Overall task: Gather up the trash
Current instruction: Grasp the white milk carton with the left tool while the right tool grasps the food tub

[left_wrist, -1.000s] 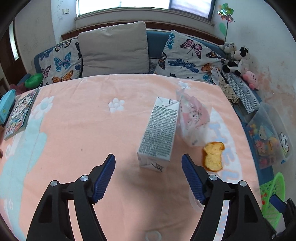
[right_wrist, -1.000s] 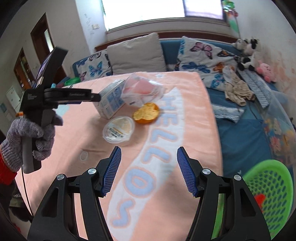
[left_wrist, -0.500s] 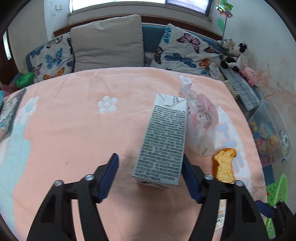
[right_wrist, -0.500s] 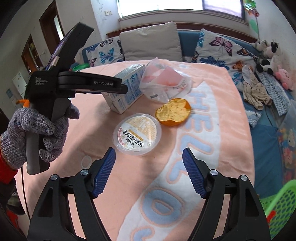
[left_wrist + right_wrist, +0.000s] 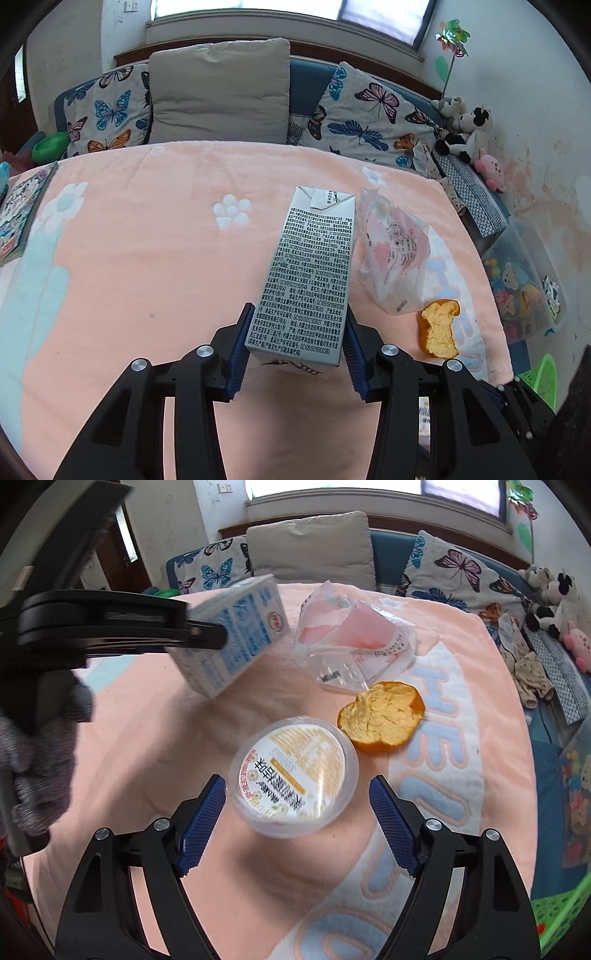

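Half a second on, the left gripper has closed in from straddling the milk carton to clamping its near end between both blue fingers, while the right gripper has pushed forward until the round plastic cup sits between its spread fingers, neither pad touching it. The carton rises at a tilt off the pink blanket covering the bed, its printed grey side facing the left wrist camera and its blue-and-white face visible from the right. Just beside it to the right lies a crumpled clear wrapper with pink printing, and near the wrapper's lower edge rests a piece of orange peel. From the right wrist view the peel sits just beside the cup's far rim, with the wrapper beyond it. A gloved hand grips the left tool's handle at the frame's left edge. Butterfly-print cushions line the headboard, and a green basket shows at the lower right corner
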Tool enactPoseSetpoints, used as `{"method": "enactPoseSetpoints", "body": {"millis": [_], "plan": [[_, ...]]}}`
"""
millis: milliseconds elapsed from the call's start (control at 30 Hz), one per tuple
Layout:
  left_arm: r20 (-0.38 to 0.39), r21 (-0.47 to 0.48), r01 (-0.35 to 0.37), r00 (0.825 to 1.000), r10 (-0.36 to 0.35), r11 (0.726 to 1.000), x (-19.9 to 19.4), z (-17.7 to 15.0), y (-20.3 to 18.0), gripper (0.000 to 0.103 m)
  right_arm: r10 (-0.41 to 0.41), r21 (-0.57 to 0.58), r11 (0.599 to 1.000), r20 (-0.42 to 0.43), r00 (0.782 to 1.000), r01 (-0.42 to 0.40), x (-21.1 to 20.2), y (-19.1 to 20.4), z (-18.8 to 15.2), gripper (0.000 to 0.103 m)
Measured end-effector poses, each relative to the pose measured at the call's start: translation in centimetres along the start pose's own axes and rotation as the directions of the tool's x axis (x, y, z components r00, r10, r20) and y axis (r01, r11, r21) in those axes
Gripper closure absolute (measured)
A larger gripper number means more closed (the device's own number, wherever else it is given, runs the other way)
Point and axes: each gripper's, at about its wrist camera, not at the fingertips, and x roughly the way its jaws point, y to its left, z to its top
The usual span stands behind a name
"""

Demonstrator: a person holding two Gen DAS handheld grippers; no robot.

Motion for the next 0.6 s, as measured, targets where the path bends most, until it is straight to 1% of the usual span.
{"method": "enactPoseSetpoints", "body": {"millis": [67, 200, 333, 400, 600], "plan": [[0.004, -0.003, 0.001, 1.000, -0.001, 1.000, -0.4, -0.1, 0.4, 0.059, -0.004, 0.004, 1.000, -0.003, 1.000, 0.004, 0.4, 0.0, 0.1, 0.024], [0.008, -0.007, 0.003, 1.000, -0.003, 1.000, -1.3, -0.5, 0.8, 0.059, -0.005, 0.010, 1.000, -0.008, 1.000, 0.005, 0.8, 0.0, 0.2, 0.035], [0.010, -0.007, 0.008, 1.000, -0.008, 1.000, -1.9, -1.0, 0.8, 0.059, -0.012, 0.011, 1.000, -0.007, 1.000, 0.012, 0.4, 0.3, -0.1, 0.036], [0.014, -0.002, 0.011, 1.000, -0.011, 1.000, -2.3, -1.3, 0.6, 0.059, -0.003, 0.014, 1.000, 0.000, 1.000, 0.003, -0.2, 0.3, -0.3, 0.036], [0.021, 0.019, 0.033, 0.999, -0.033, 0.999, -4.0, -2.7, -0.4, 0.059, -0.001, 0.030, 1.000, 0.025, 1.000, 0.000, -3.5, 0.1, -1.5, 0.036]]}}
